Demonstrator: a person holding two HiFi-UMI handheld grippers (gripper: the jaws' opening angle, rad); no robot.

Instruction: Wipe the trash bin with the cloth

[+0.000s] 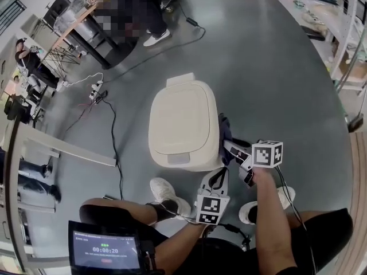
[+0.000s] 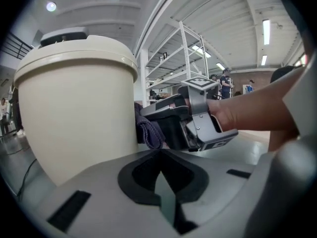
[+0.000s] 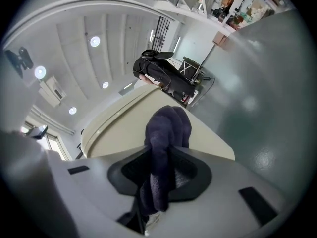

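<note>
Cloth (image 3: 167,133), dark and bunched, sits pinched between the clenched jaws of the right gripper (image 3: 159,182). Its folded end sticks out past the tips and presses against the right wall of the trash bin (image 1: 198,164). It looks soft and limp, so it should mould to the curved wall, but it may drag loose under hard rubbing. A grasp deep in the bunch, as now, seems the sound one.

The bin is cream plastic with its lid (image 1: 179,116) shut, and it stands on the grey floor (image 1: 275,67) just beyond the person's shoes (image 1: 163,189). It looks light and smooth-sided, likely to slide or tip when pushed from one side. The left gripper (image 1: 217,176) hangs by the bin's near right corner, jaws closed on nothing and, as far as I can tell, not touching it. Bracing the rim or the left wall with it would probably steady the bin.
</note>
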